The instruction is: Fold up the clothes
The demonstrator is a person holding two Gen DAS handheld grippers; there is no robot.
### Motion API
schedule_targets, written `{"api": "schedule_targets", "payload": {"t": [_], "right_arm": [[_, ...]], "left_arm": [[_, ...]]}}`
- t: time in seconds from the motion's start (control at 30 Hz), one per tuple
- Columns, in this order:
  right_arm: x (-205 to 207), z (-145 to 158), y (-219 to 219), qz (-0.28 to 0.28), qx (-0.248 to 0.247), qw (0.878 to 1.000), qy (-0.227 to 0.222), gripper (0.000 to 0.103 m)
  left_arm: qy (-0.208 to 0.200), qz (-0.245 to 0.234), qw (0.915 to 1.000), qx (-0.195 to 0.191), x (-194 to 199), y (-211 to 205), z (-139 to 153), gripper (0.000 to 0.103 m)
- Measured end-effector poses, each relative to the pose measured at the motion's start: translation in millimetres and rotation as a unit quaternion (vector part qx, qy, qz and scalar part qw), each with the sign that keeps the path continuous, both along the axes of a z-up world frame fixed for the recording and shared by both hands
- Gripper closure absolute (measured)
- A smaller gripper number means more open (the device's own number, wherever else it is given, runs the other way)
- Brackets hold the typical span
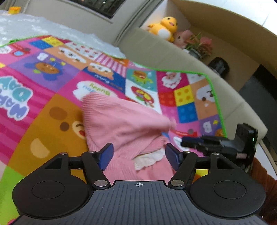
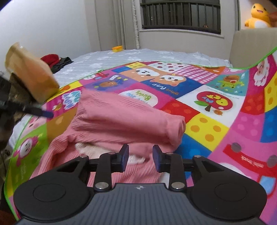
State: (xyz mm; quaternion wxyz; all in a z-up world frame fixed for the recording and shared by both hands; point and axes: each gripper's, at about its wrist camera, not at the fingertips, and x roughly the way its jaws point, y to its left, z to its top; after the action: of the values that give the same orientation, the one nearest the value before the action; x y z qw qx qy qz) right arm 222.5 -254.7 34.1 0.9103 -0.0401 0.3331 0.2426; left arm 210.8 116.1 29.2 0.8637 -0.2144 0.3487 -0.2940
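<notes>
1. Both wrist views are evenly and fairly brightly lit by soft indoor light; the window point(image 2: 180, 15) is dark behind its bars, so daylight plays no part.
2. Shadows are faint: only a soft dark band shows under the folded pink sweater point(image 2: 124, 119) at its right end.
3. Fisheye distortion bends the green-edged play mat point(image 1: 213, 90) and the beige headboard point(image 1: 173, 57) into curves, strongest toward the frame edges, where the corners go black.
4. Motion blur smears the sweater's tip in the left wrist view and the tan object point(image 2: 29, 72) at the left of the right wrist view.
5. No strong glare appears; the mat's colours look saturated.
</notes>
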Motion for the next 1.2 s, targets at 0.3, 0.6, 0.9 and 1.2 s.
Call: {"api": "schedule_targets", "payload": {"t": [0.3,0.6,0.9,1.2], "right_arm": [[95,-20,4,-0.036,0.013,0.999,0.025,0.051],[159,-61,12,-0.028,0.001,0.996,0.09,0.027],[161,-60,29,0.024,-0.001,0.998,0.062,0.083],[123,29,-9,0.001,0.063,0.996,-0.061,0.084]], "left_arm": [[0.069,0.073,0.995,0.003,76,4,-32,0.022],[0.083,0.058,0.9949,-0.006,132,-9,-64,0.023],[0.082,0.018,0.9962,-0.021,164,-21,-78,0.085],[-0.056,-0.031,0.9979,0.009,152,-37,17,0.086]]}}
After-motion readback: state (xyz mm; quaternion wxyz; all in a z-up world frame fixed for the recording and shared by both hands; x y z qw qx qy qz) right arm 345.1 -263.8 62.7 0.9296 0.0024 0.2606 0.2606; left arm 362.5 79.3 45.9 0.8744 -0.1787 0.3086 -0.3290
